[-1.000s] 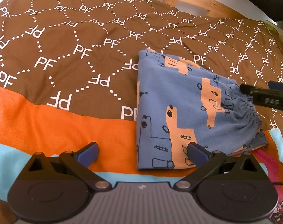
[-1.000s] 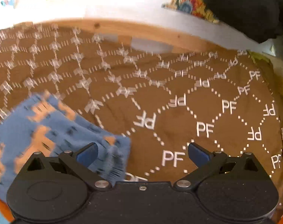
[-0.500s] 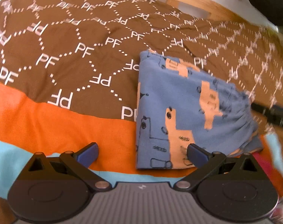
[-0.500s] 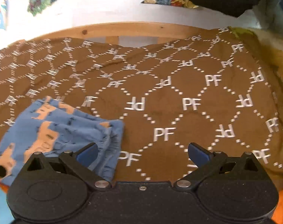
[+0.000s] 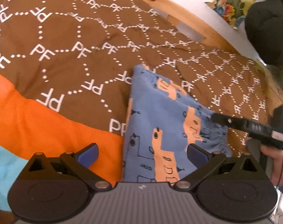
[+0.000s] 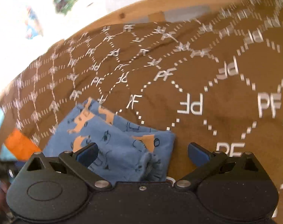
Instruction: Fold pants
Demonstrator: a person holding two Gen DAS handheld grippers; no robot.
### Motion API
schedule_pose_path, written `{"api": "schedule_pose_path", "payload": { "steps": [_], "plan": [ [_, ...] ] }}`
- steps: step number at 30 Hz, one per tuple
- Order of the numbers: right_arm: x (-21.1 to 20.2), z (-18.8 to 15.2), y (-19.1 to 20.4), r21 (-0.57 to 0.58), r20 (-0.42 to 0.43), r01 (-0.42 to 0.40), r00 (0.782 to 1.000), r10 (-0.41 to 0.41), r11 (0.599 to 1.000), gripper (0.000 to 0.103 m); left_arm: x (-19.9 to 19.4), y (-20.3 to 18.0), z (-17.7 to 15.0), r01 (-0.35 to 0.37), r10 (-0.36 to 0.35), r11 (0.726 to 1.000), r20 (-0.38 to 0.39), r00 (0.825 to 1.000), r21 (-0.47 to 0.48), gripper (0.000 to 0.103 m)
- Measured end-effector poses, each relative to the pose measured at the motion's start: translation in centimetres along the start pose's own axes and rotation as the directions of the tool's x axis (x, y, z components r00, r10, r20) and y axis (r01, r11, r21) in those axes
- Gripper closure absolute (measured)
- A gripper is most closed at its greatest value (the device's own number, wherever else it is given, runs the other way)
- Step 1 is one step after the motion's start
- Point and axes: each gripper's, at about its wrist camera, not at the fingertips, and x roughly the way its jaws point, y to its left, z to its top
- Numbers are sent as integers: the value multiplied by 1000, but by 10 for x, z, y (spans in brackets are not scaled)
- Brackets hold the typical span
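Note:
The blue pants with orange animal prints lie folded into a compact rectangle on the bedspread; they also show in the right wrist view. My left gripper is open, hovering over the pants' near left edge, with nothing between its fingers. My right gripper is open over the gathered waistband end, not closed on it. In the left wrist view the right gripper's dark finger reaches over the waistband from the right.
The bedspread is brown with white PF lettering, then orange and light blue bands near me. A wooden bed rail runs along the far edge. A dark bundle and a patterned cushion lie beyond it.
Both grippers have shifted: the right one moved left and lower over the waistband end, and the left one tilted and moved closer. The pants lie as before. Both stay open.

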Motion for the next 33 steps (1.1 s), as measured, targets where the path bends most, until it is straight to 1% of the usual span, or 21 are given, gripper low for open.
{"api": "schedule_pose_path", "payload": {
  "steps": [1,3,5,6,7,8,9,11,14,16,18,20,22,23,24,25,27,29,33],
  "plan": [
    [1,1,-7,58,1,-27,1000,27,998,1,1,0,0,15,-15,1000,0,1000,8,0],
    [0,2,-15,126,23,-54,998,52,991,4,0,1,0,38,-38,999,3,999,11,0],
    [-2,4,-18,156,28,-52,998,48,986,14,0,3,1,65,-65,998,11,998,-6,1],
    [-1,5,-18,157,27,-39,999,36,987,18,-1,3,1,74,-74,997,15,997,-16,2],
    [-1,6,-17,147,19,-15,1000,13,989,26,-1,4,1,76,-75,997,16,997,-23,5],
    [0,7,-16,130,11,5,1000,-7,991,32,0,4,2,70,-70,997,12,997,-25,6],
    [1,7,-12,105,4,27,1000,-28,994,35,0,4,3,63,-63,998,9,998,-27,8],
    [2,7,-10,72,-4,69,998,-68,995,48,0,4,4,55,-55,998,1,998,-37,10],
    [2,4,-8,61,-16,72,997,-71,996,65,0,1,4,22,-23,999,-20,1000,-37,16],
    [3,2,-6,59,-13,80,997,-79,995,66,0,0,3,10,-11,999,-39,999,-37,24],
    [3,1,-5,59,-12,86,996,-85,995,66,1,1,4,11,-14,999,-57,998,-51,27],
    [3,2,-6,66,-15,84,996,-83,994,66,1,2,4,13,-18,997,-77,997,-74,32],
    [4,3,-6,66,-17,87,996,-86,994,66,3,3,4,-2,-6,997,-99,995,-81,40],
    [4,3,-5,61,-18,90,996,-89,994,66,4,3,4,-5,-3,997,-108,994,-75,43],
    [4,3,-4,55,-19,94,995,-93,994,65,5,3,4,-10,2,998,-114,993,-69,50],
    [4,3,-3,50,-19,97,995,-96,994,65,5,3,4,-20,12,998,-118,993,-64,54],
    [4,3,-1,42,-18,103,995,-102,994,67,4,2,3,-27,21,998,-120,993,-55,55],
    [4,3,0,37,-17,104,995,-103,994,73,4,2,4,-30,24,998,-124,992,-53,58],
    [4,0,5,36,1,107,994,-107,994,78,4,2,4,-32,25,998,-128,991,-52,62]
  ]
}}
